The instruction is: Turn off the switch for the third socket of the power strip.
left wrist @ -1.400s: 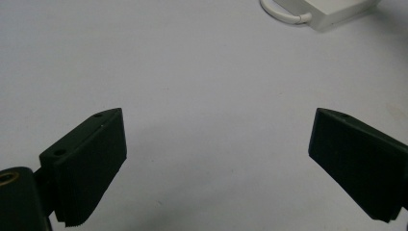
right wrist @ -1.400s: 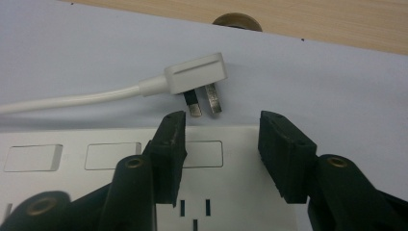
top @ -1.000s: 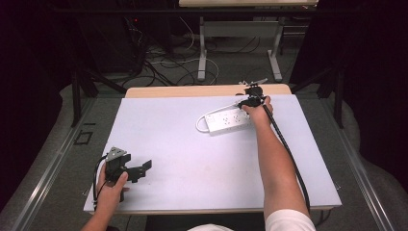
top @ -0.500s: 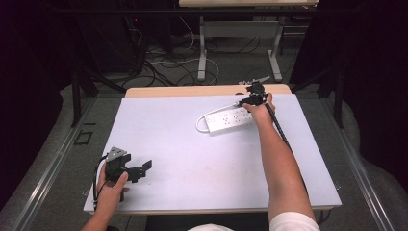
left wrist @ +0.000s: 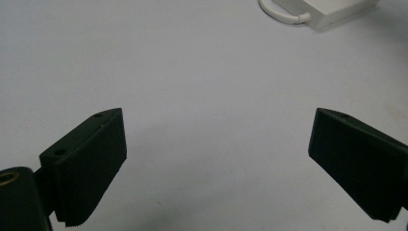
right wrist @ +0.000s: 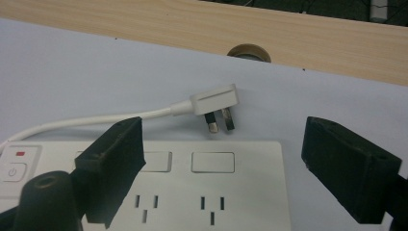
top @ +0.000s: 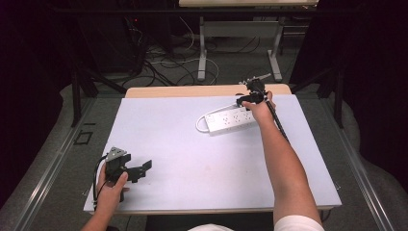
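A white power strip [top: 230,121] lies on the white table top at the back right, with its white cable [top: 199,126] looping at its left end. In the right gripper view the strip [right wrist: 202,192] lies just under the jaws, and its white plug [right wrist: 214,103] rests on the table beyond it, pins toward the strip. My right gripper [top: 251,91] hovers over the strip's far end, open [right wrist: 223,168], nothing between its jaws. My left gripper [top: 139,169] sits low at the front left, open [left wrist: 216,163] over bare table, with the strip's end [left wrist: 332,12] far ahead.
The white table top [top: 192,159] sits on a wooden table whose strip of bare wood [right wrist: 288,38] shows along the far edge, with a round cable hole [right wrist: 248,52] in it. Cables and table legs [top: 202,48] lie on the floor beyond.
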A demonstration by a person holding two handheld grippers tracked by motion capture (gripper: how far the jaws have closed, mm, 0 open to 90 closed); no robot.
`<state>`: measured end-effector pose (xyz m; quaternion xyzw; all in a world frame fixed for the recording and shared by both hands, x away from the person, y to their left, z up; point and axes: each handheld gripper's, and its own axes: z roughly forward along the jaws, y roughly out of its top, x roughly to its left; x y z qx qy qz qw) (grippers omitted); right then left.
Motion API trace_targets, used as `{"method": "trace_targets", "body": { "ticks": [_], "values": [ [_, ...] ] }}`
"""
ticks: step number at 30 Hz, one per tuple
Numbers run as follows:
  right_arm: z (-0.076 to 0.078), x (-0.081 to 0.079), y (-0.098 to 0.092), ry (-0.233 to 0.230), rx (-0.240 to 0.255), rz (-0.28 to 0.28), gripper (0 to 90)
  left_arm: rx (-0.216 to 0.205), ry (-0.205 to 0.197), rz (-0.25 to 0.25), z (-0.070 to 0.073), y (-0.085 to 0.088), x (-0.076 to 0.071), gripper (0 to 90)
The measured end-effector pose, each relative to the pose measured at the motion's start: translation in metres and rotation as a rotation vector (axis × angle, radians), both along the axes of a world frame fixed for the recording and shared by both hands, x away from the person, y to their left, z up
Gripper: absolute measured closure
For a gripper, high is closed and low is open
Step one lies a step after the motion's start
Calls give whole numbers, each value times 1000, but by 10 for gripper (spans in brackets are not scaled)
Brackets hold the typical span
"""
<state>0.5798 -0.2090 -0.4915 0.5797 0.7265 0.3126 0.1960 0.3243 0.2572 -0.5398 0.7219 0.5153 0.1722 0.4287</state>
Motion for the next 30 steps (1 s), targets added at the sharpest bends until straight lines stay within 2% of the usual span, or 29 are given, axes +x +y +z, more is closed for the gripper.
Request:
{"method": "trace_targets", "body": {
  "ticks": [3, 7, 9, 18, 30],
  "values": [
    [3, -2, 2, -21, 11, -10, 119, 1, 5, -4, 0, 0, 0, 63],
    [7, -4, 2, -33, 40, -19, 38, 4, 9, -6, 1, 0, 0, 62],
    [9, -5, 0, -41, 26, -7, 12, 6, 10, -6, 1, 0, 0, 63],
    [19, -14, -1, -37, 13, 11, 10, -1, 9, -5, 0, -1, 0, 63],
    [37, -35, 7, -48, -6, 94, 11, 0, 7, -5, 0, -2, 0, 63]
  ]
}}
